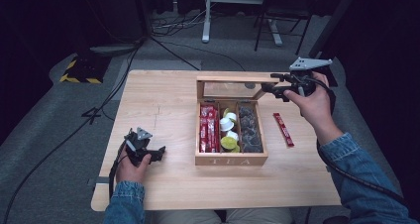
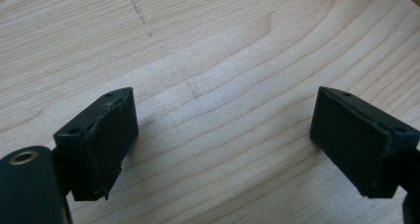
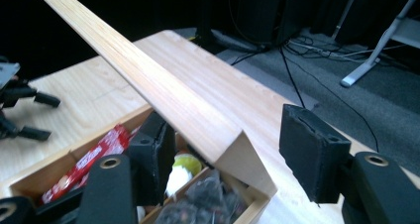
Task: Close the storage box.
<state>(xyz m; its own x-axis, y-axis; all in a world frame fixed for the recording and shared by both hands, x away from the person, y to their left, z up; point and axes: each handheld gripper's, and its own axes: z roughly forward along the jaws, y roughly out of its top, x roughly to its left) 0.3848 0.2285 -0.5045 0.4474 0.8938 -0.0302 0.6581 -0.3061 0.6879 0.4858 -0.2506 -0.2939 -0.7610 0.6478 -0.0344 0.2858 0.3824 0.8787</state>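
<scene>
High view: dark room, grey floor, cables and a striped block behind my pale wooden table [image 1: 163, 110]. Tea box [image 1: 231, 158] stands centre-right, lid [image 1: 236, 79] raised upright at its far side; red sachets, round pods and dark bags fill three compartments. One loose red sachet [image 1: 283, 129] lies just right of the box. Bare tabletop left and front. My left gripper [image 1: 158, 153] rests near the front-left edge.

Left gripper view: bare wood grain, jaws wide apart, holding nothing.

Right gripper view: my right gripper [image 3: 228, 154] straddles the lid's corner, jaws parted, right pad clear of the wood.
</scene>
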